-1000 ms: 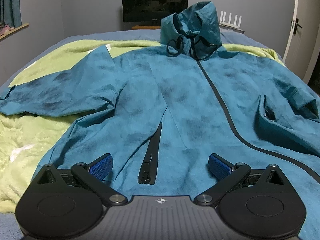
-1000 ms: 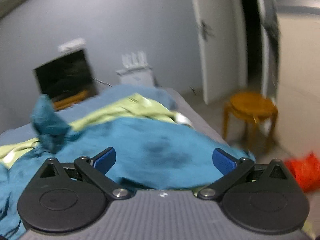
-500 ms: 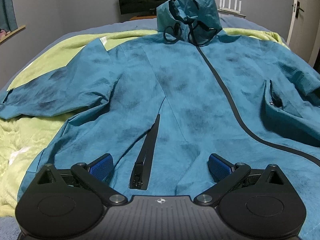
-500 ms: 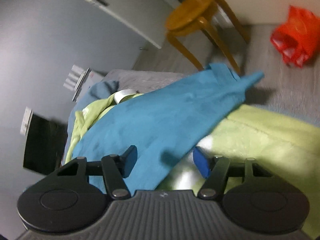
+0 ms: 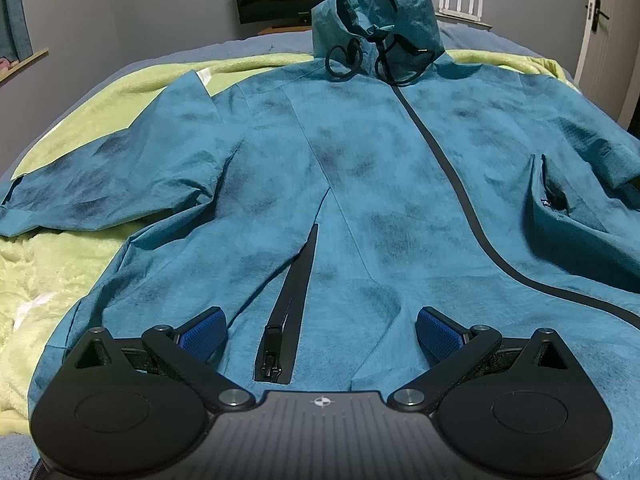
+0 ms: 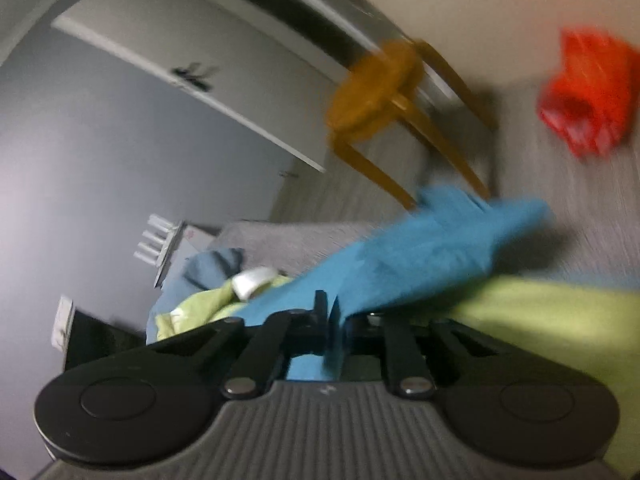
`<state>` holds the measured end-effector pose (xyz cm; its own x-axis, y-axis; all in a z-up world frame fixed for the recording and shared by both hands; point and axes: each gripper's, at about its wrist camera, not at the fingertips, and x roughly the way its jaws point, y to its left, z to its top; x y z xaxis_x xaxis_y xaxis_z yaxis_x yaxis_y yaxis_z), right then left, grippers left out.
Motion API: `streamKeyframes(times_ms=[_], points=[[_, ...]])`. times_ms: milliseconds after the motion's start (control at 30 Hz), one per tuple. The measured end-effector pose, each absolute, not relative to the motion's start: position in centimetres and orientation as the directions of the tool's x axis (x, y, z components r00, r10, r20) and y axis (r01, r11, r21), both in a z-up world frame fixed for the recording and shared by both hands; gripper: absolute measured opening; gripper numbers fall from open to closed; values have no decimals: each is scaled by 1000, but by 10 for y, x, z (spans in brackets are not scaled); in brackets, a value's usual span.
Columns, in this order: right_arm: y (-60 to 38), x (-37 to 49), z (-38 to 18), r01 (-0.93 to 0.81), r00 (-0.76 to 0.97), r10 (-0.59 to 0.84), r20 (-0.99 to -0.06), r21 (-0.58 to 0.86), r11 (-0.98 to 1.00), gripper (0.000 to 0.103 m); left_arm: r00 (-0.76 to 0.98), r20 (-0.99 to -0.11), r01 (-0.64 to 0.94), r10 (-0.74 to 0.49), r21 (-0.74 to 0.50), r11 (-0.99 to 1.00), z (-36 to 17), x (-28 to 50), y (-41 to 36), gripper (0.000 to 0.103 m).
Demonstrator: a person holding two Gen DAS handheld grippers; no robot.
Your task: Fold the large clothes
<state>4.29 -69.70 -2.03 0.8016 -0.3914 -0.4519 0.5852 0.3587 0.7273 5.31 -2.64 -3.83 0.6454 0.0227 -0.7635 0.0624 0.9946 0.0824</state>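
Two grippers, both mine, appear here, one in each wrist view. My left gripper (image 5: 320,334) hangs over the lower front of the teal hooded zip-up jacket (image 5: 360,168), its blue ribbed pads (image 5: 202,334) spread wide apart and gripping nothing. That jacket lies front-up on a fuzzy lime-green blanket (image 5: 48,272) covering the bed, with its hood (image 5: 376,16) propped up at the far end, a loop of black drawcord (image 5: 344,60) below the hood, a long black front zipper (image 5: 460,188) curving toward the right, and a short black pocket zipper (image 5: 290,308) lying between my left pads. One sleeve (image 5: 92,188) stretches out to the left across the blanket. My right gripper (image 6: 329,320) has just been closing and now stands with its jaws pressed together, pinching a fold of the jacket's teal fabric (image 6: 420,252) at the bed's edge; this view is blurred and rolled sideways. Beyond the pinched cloth stand a round amber wooden stool (image 6: 376,88) and a crumpled red plastic bag (image 6: 588,92) on the grey floor.
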Motion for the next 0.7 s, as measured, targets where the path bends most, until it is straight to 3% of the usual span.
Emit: streamKeyframes(times_ms=[100,200,300,367,533,700], points=[[-660,73,40,517,855,-391,-341,618,592,6,643,-766,65,14,73,995,-40,54,-26,103],[-603,101,97,368,929,-299,-217,479,797,6,643,-766,68,8,67,995,-40,55,-24,103],[-524,127,141,160,984,-130,-118,291,943,5,645,-764,69,1,59,996,-40,53,-22,103],[-467,141,157,24,995,-6,-101,177,984,5,648,-762,69,-5,52,996,-40,53,-21,103],[-338,166,147,-250,950,250,-189,21,968,5,652,-758,66,-19,31,997,-38,51,-17,103],[-247,185,76,-380,822,368,-436,62,923,8,658,-752,66,-36,10,998,-37,49,-12,103]])
